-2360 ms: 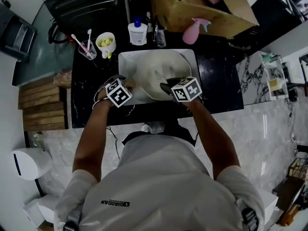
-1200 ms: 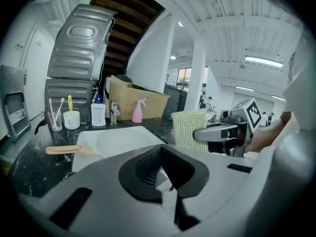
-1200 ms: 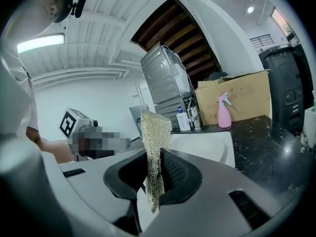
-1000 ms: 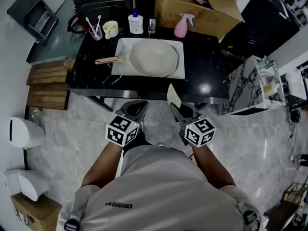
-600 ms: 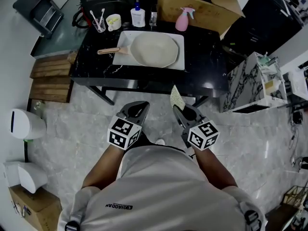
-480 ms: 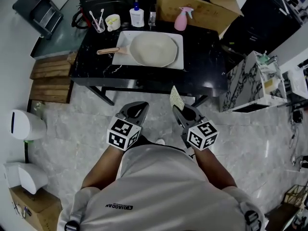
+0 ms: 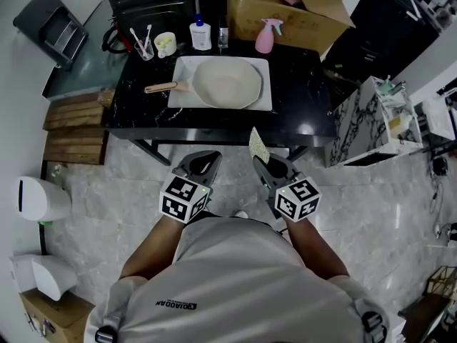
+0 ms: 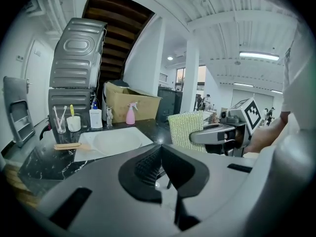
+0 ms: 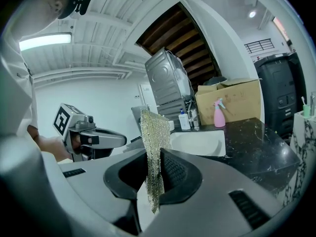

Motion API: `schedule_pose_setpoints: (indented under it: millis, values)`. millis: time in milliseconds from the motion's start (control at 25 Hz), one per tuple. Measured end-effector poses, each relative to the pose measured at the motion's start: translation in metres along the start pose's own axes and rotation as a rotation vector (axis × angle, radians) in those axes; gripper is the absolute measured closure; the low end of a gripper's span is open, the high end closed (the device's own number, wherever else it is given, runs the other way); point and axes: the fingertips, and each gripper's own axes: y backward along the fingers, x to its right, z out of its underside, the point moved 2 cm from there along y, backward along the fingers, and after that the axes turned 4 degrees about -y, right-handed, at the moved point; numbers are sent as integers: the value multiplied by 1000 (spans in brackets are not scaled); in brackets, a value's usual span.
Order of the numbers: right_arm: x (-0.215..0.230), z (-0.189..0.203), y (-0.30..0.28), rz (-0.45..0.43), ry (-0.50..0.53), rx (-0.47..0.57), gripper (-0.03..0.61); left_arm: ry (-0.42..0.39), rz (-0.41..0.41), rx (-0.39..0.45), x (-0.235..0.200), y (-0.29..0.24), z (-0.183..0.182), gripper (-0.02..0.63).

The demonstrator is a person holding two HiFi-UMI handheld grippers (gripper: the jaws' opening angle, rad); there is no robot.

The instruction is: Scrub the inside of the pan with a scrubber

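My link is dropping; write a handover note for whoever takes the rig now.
Left hand-held gripper: shut, empty, held over the floor.
Right hand-held gripper: shut on the scrubber, which stands up from its jaws.
Pan: in the white tray on the black table, away from both grippers.
Done: scrubber in hand; whether the pan has been scrubbed cannot be told.
Left: probably step up to the table and scrub the pan's inside.

You're in a makeshift wash corner of a hall: black counter (image 7: pixel 301 100), soap bottle (image 7: pixel 201 34), toothbrush cup (image 7: pixel 142 48), cardboard box (image 7: pixel 289 11).
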Motion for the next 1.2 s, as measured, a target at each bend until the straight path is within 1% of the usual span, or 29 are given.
schedule_pose_setpoints:
  millis: [160,200,320,360,560,800,1200]
  values:
    - [-9,-7,-10,10,-4,8,503,-75,0,-5,-12,7,-6,598]
    - [-10,-8,-13,11,-4,9,503,-74,4,-1,-16,8,-8,598]
    - [-13,-8,-18,21,-15,12,503,-19,25,21,-23,12,-13,598]
    - [-14,-7,-19,26,-18,12,503,-15,26,25,-25,14,-14,598]
    - [-15,-9,-24,44,-20,25,503,-52,34,20,-32,16,-15,598]
    - [-20,-9,-26,49,-16,18,503,-60,45,22,-36,16,-16,598]
    - [-22,-11,-27,52,-14,18,503,-56,27,41,-43,21,-22,598]
